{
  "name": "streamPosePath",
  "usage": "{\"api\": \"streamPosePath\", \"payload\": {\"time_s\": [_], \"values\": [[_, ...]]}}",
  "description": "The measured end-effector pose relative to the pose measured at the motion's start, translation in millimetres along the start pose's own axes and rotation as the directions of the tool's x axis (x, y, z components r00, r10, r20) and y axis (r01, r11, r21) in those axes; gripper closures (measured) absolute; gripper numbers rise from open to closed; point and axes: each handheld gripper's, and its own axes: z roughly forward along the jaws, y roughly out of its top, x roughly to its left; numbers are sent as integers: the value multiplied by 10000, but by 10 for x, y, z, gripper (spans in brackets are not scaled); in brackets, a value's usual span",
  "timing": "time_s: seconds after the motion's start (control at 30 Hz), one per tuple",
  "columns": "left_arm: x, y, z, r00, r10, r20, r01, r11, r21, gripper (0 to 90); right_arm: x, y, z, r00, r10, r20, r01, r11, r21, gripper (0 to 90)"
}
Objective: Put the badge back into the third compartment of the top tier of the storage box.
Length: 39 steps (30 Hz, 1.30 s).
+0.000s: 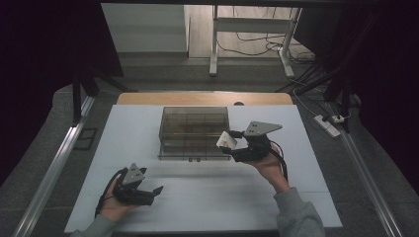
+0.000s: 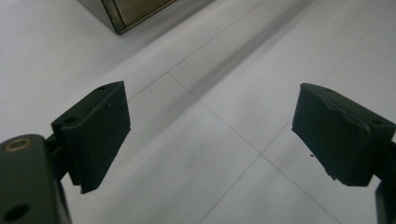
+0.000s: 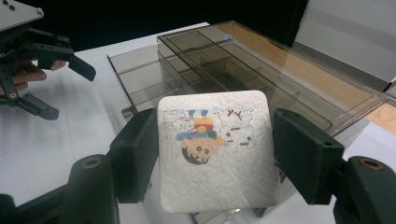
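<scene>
Your bench point(image 1: 207, 197) is the biggest thing here, a white top with thin seams running across it. The high view alone takes in its whole outline, the wooden strip at its far edge and the floor with cables and a power strip point(image 1: 328, 125) beyond.

Next down in size is the smoky clear plastic box point(image 1: 194, 132), standing in the middle of the bench toward the far side. From above you see it as a rectangle with dividers inside. The right gripper view adds what that one lacks: the separate compartments point(image 3: 219, 70) in rows and a clear lid point(image 3: 299, 79) lying open on the box's far side. The left gripper view catches just one corner of the box point(image 2: 122, 14) at its top edge.

Your right hand-held gripper point(image 1: 231, 147) is raised at the box's near right corner and holds a small white packet point(image 3: 217, 149) between its pads; both pads press on the packet's sides. Its printed cartoon figure is legible in the right gripper view; from above the packet point(image 1: 226, 140) is a pale square.

Your left hand-held gripper point(image 1: 157, 189) sits low over the near left part of the bench, well apart from the box. Its jaws stand wide with bare bench between them, as the left gripper view makes plain.
</scene>
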Motion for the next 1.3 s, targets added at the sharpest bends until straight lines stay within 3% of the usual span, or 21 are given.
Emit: {"api": "streamPosePath", "payload": {"time_s": [0.8, 1.3], "values": [[-2, -2, 5, 10000, 30, 1, -30, 10000, 55, 114, -43, 42, 300, 9998, -108, -186, 115, 9992, 371, 329], [1, -4, 5, 10000, 30, 10, -31, 10000, 58, 115, -46, 33, 359, 9997, -137, -211, 147, 9989, 447, 328]]}}
